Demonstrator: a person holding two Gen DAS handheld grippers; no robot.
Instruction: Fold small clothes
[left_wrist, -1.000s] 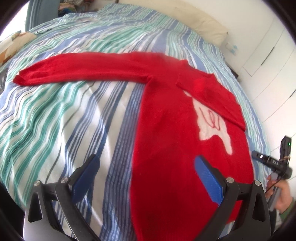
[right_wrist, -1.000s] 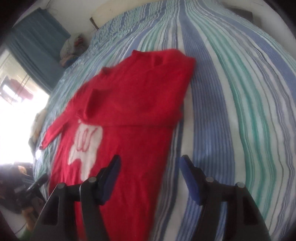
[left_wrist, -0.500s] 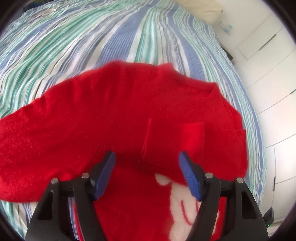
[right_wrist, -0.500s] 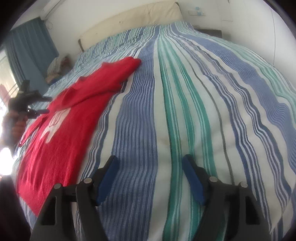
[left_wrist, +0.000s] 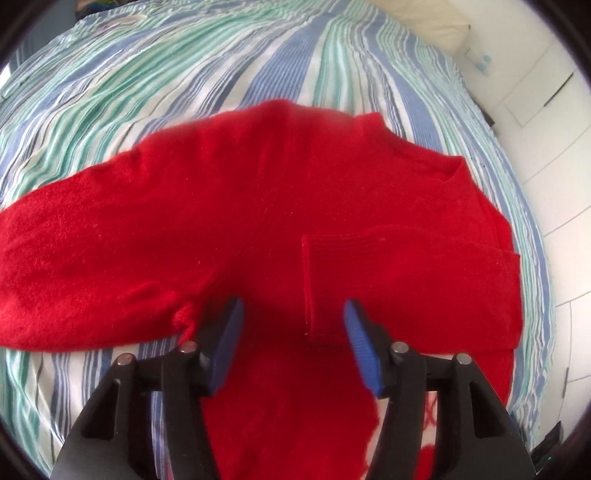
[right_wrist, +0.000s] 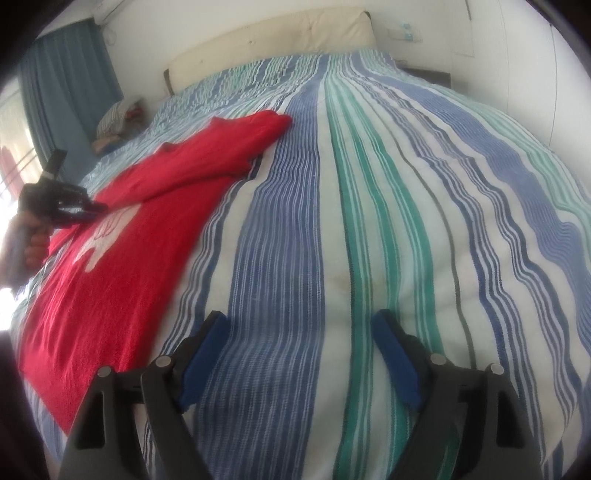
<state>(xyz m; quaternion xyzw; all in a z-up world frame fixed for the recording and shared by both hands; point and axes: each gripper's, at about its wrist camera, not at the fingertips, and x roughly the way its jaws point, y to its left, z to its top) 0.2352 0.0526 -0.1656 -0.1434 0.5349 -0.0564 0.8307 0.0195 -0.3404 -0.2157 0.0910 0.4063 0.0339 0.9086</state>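
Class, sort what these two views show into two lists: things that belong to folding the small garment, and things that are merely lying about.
Belongs to the job:
- red sweater, one sleeve already folded across its chest
- left gripper, open above the sweater
- right gripper, open over the striped bedspread

Lying about:
- bundle of cloth by the blue curtain
- cream headboard

Bright daylight, window blown out at left in the right wrist view. Heavy fisheye warp, dark vignette corners, slight motion blur.
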